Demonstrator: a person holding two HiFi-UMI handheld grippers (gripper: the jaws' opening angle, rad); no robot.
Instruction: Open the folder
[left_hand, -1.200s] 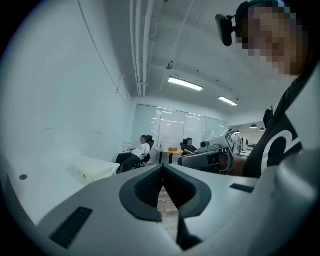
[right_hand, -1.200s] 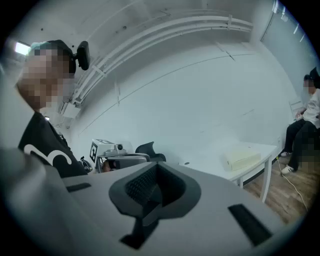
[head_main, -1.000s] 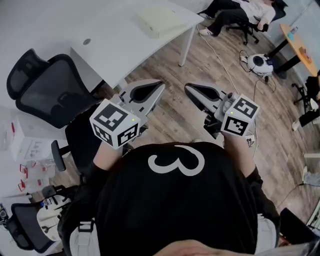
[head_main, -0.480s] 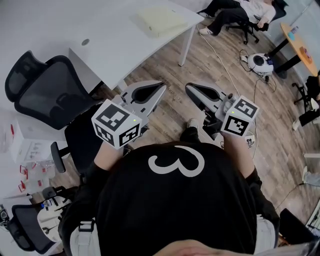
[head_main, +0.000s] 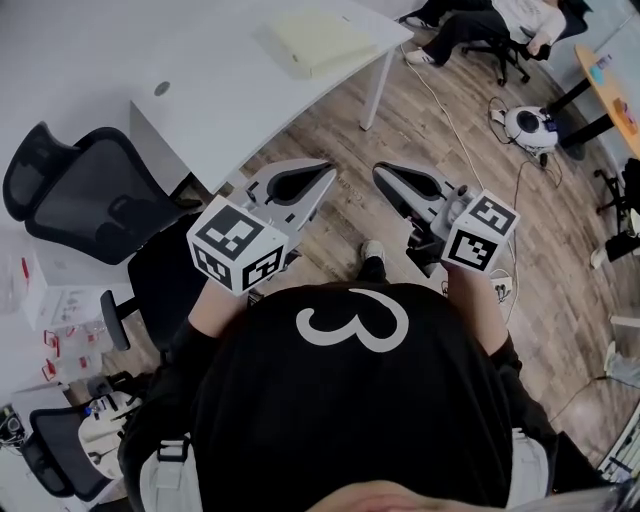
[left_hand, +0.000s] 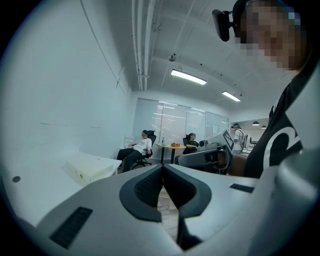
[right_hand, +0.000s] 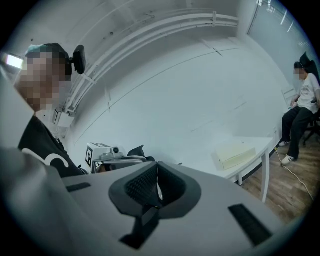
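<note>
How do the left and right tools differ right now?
The left tool angles up-right in the head view, nearest the table; the right tool angles up-left, over wood floor. The left tool looks pale, the right tool darker. Both are shut, empty and short of the folder.

Black chair (head_main: 90, 200) near white table (head_main: 100, 50)

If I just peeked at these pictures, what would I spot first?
Probably the two grey tools held out in front: the left tool and the right tool, both shut and empty. Next comes the pale yellow folder, lying on the white table beyond them, and then the black chair at the left.
</note>
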